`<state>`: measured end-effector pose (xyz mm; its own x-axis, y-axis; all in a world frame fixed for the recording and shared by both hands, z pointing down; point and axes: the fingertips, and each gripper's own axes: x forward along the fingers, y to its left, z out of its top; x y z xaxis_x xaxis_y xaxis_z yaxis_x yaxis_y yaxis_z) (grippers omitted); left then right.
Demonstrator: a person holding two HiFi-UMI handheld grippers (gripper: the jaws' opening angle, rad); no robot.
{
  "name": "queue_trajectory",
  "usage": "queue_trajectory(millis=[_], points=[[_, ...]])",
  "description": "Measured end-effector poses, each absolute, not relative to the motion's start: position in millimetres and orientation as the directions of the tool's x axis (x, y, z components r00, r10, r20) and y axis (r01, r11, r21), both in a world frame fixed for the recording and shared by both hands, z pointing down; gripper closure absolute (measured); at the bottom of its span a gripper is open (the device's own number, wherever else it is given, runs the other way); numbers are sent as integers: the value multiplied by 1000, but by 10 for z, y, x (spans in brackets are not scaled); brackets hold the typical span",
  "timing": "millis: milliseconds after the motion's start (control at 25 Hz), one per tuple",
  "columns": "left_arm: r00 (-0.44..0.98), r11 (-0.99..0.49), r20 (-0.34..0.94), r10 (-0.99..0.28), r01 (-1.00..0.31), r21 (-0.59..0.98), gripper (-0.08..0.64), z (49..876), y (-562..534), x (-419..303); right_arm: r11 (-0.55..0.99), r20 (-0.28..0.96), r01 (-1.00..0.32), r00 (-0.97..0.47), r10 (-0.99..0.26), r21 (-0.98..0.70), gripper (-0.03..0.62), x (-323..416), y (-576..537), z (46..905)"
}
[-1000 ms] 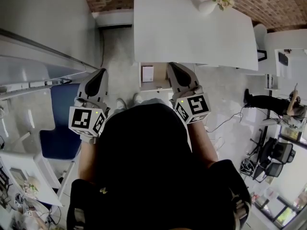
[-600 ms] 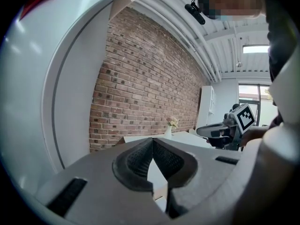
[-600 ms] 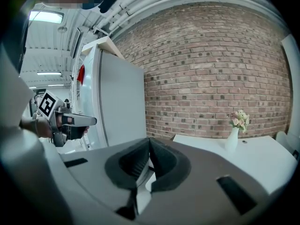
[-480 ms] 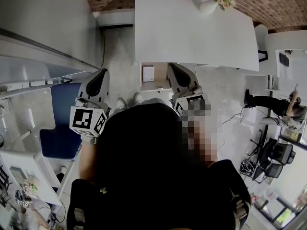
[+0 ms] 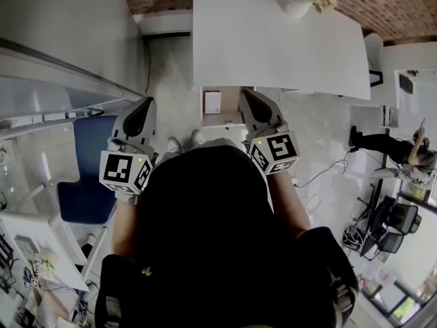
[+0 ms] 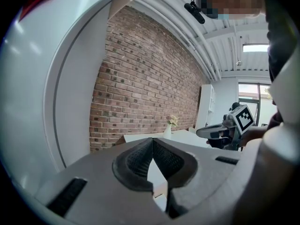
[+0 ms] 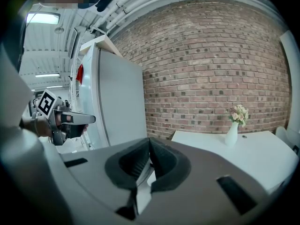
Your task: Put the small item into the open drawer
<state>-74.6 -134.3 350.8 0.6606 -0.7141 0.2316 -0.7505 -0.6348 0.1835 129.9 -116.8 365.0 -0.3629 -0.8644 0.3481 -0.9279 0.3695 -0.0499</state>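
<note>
Under the front edge of the white table [image 5: 273,39] a wooden drawer [image 5: 229,118] stands open, with a flat white item [image 5: 212,102] lying inside. Both grippers are held up in front of the person's chest. My left gripper [image 5: 145,104] is left of the drawer, its jaws shut with nothing between them [image 6: 152,140]. My right gripper [image 5: 244,93] hovers at the drawer's right edge, also shut and empty [image 7: 149,140]. Each gripper view shows the other gripper off to the side, the right gripper [image 6: 220,131] and the left gripper [image 7: 77,119].
A vase of flowers [image 5: 307,2] stands at the table's far end, against a brick wall [image 7: 211,69]. A large white cabinet [image 5: 61,33] fills the left. A blue chair [image 5: 85,183] sits below my left gripper. A person [image 5: 389,149] is at the far right.
The head view has drifted a little. Both grippers stay shut and in about the same place by the drawer.
</note>
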Motion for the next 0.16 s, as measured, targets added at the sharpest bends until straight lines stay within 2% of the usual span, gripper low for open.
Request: queue_trajectory(millis=[160], points=[[660,-635,237,-713,-751,180,557,3507,-1311,-745,367,351,-929,-361,-864,-51,580,1322,-1140,3656]])
